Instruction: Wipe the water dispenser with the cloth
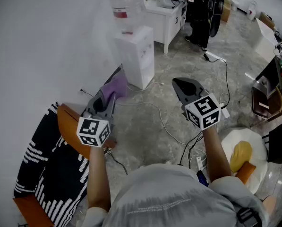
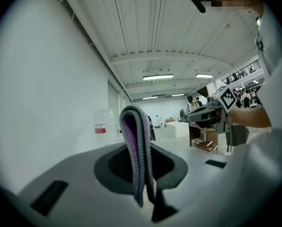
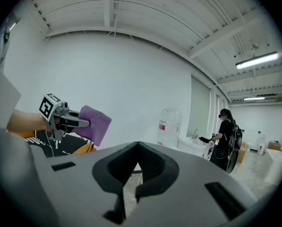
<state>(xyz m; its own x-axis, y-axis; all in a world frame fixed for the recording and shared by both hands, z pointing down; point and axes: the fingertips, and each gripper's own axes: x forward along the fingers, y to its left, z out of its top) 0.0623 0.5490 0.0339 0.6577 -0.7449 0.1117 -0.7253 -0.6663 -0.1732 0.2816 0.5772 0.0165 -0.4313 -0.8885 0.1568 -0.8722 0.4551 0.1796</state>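
**Left gripper** (image 1: pixel 111 94), lower left: jaws clamped on one folded purple cloth (image 1: pixel 116 85) of ribbed, towel-like weave, its fold edge standing upright between them.

**Right gripper** (image 1: pixel 184 85), centre right: jaws closed together, nothing between them.

**Upper centre:** one boxy white water dispenser (image 1: pixel 137 56), topped by one clear rounded bottle (image 1: pixel 126 4), stands against the wall. The mottled grey floor (image 1: pixel 145 126) between dispenser and cloth lies open, crossed by a thin cable (image 1: pixel 156 109).

Downward head view — water dispenser (image 1: pixel 136 53) shared
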